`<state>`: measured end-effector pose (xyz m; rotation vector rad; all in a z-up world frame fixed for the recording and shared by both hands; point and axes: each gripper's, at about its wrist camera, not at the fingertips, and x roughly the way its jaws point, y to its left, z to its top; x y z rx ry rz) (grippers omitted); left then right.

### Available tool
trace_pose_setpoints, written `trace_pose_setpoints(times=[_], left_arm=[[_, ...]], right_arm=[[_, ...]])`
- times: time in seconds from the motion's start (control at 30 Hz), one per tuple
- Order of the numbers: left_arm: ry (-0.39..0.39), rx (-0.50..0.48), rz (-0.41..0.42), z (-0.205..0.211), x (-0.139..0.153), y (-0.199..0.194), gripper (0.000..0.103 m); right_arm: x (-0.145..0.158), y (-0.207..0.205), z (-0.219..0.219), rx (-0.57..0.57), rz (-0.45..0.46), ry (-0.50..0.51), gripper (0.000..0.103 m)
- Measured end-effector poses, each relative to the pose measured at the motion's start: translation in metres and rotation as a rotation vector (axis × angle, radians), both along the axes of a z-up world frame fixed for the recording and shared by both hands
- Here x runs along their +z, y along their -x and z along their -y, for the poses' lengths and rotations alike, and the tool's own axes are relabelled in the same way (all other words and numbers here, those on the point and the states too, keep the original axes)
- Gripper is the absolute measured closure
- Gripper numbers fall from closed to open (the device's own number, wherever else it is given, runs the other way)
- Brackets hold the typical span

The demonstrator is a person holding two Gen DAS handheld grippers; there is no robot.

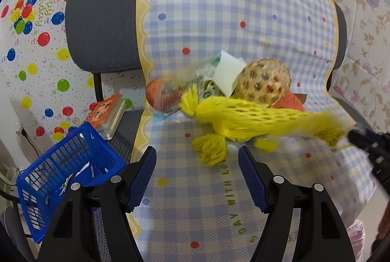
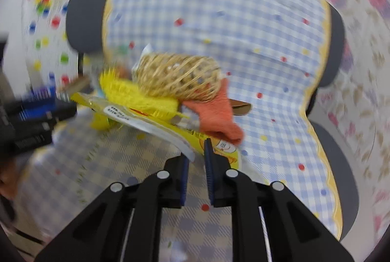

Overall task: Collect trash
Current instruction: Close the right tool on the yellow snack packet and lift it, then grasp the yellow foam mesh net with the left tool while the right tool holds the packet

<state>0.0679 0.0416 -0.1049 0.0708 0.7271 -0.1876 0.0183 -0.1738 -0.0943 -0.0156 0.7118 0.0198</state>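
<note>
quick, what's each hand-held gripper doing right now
left hand-held gripper: open, nothing between its fingers.
right hand-held gripper: closed on the edge of the yellow wrapper.

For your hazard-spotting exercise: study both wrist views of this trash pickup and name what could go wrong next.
1. The right hand-held gripper pinches only the yellow wrapper's edge; it may slip out.
2. The orange cloth and wicker ball lie against that wrapper, so lifting might drag them along.
3. The blue basket sits tilted off the chair's side; drops could miss.
</note>
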Motion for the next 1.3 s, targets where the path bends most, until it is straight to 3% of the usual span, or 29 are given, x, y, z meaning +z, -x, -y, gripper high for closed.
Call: trace_pose_setpoints(times=[0.1,0.3,0.43,0.7,0.97,1.07,1.17,1.2,1.23,1.3], left_arm=[[-0.001,-0.027,0.007,0.009,0.003,0.005,0.033],[-0.021,-0.097,0.027,0.038,0.0,0.01,0.033],[-0.04,-0.165,0.031,0.064,-0.006,0.011,0.022],[-0.222,-0.302,0.109,0.118,-0.02,0.012,0.022],[-0.401,-0.341,0.122,0.129,-0.05,-0.007,0.023],[-0.471,-0.356,0.139,0.135,-0.058,-0.013,0.031],[-0.509,-0.354,0.139,0.139,-0.064,-0.019,0.05],[-0.507,-0.357,0.14,0.138,-0.063,-0.02,0.061],[-0.491,-0.362,0.133,0.136,-0.06,-0.02,0.08],[-0.438,-0.357,0.118,0.131,-0.051,-0.019,0.092]], right_arm=[[0.016,0.015,0.024,-0.079,0.023,-0.084,0.092],[0.024,0.029,0.059,-0.207,0.061,-0.147,0.097],[0.018,0.026,0.065,-0.22,0.052,-0.164,0.097],[0.013,0.022,0.079,-0.237,0.061,-0.195,0.099],[-0.001,0.012,0.08,-0.218,0.03,-0.213,0.1],[-0.003,0.009,0.078,-0.212,0.022,-0.214,0.1],[-0.004,0.008,0.075,-0.205,0.018,-0.214,0.1],[-0.004,0.009,0.073,-0.201,0.019,-0.213,0.1],[-0.003,0.01,0.071,-0.198,0.02,-0.214,0.1],[-0.001,0.012,0.069,-0.194,0.025,-0.214,0.1]])
